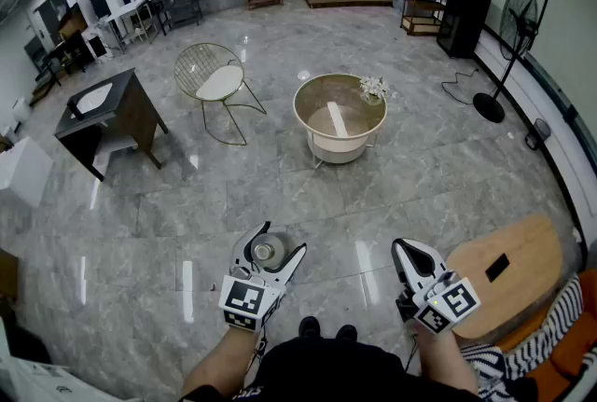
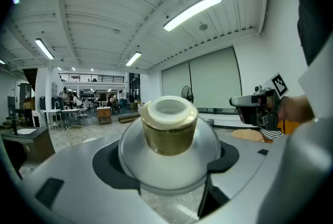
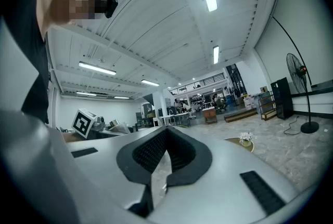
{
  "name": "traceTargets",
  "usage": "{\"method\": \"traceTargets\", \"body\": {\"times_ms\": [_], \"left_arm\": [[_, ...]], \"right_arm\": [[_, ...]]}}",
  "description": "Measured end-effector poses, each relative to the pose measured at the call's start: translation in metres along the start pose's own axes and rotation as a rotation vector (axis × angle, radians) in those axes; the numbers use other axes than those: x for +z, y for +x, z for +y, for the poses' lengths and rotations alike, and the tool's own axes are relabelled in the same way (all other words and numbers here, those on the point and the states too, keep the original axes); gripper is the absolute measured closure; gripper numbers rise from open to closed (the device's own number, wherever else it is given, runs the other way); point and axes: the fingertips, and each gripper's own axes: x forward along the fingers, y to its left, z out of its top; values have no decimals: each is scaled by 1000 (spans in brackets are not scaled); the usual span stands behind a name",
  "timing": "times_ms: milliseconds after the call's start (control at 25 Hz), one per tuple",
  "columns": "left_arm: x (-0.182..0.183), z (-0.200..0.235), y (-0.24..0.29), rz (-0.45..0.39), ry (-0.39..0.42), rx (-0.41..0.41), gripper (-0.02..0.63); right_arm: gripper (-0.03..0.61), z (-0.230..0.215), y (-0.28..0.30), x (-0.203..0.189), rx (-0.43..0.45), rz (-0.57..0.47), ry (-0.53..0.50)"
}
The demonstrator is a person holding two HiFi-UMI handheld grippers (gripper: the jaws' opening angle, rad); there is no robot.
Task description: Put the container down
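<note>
Tongs status: left tongs (image 1: 280,242) spread wide and clamped on the container (image 2: 167,137), which has a frosted clear dome body, gold neck and white rim on top. The container is held in the air over the grey marble floor (image 1: 140,232). Right tongs (image 1: 404,249) are clenched on nothing. Ahead are a round low table (image 1: 308,106) with white flowers (image 1: 375,89) and a wire chair (image 1: 213,74). Wooden counter (image 1: 508,274) sits just right of the right tongs.
</note>
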Motion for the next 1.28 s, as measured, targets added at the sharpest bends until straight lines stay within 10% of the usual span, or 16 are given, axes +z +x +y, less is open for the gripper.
{"method": "traceTargets", "body": {"times_ms": [760,1280], "left_arm": [[14,-74,20,22,0,40,270],[31,46,109,13,11,-7,270]], "right_arm": [[566,-29,-41,7,149,13,131],[565,-86,71,19,59,1,121]]}}
